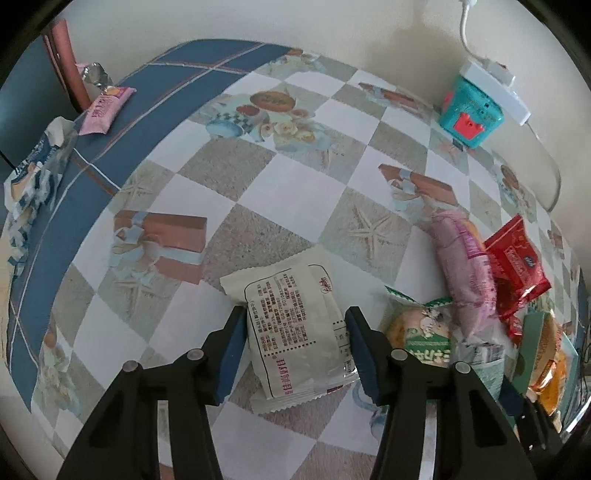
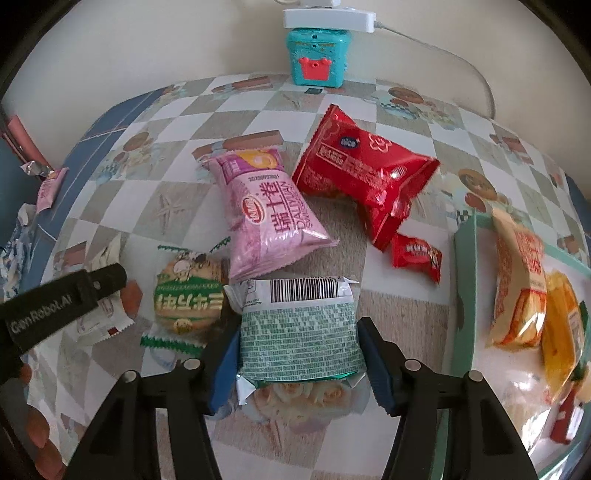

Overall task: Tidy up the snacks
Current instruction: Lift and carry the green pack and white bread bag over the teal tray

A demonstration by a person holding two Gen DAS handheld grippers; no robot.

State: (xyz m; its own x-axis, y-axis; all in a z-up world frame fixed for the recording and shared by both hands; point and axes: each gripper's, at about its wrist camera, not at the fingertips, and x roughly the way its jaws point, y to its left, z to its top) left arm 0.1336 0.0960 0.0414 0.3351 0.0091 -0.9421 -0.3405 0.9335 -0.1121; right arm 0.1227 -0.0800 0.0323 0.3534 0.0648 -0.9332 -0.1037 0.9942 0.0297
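Observation:
My left gripper (image 1: 295, 314) points down at the table, shut on a cream snack packet (image 1: 288, 291) with printed text, its blue pads against both sides. In the right wrist view this gripper shows as a black body (image 2: 92, 288) at the left. My right gripper (image 2: 297, 325) is shut on a green-and-white packet (image 2: 299, 332) with a barcode. Between the two lies a round green biscuit packet (image 2: 188, 299). A pink roll packet (image 2: 266, 210), a large red packet (image 2: 362, 166) and a small red one (image 2: 417, 254) lie further back.
A teal tray (image 2: 465, 295) at the right holds orange packets (image 2: 517, 288). A teal toy box (image 2: 317, 55) under a white power strip (image 2: 328, 16) stands by the wall. Another pink packet (image 1: 107, 107) and a blue-white bag (image 1: 33, 173) lie near the table's left edge.

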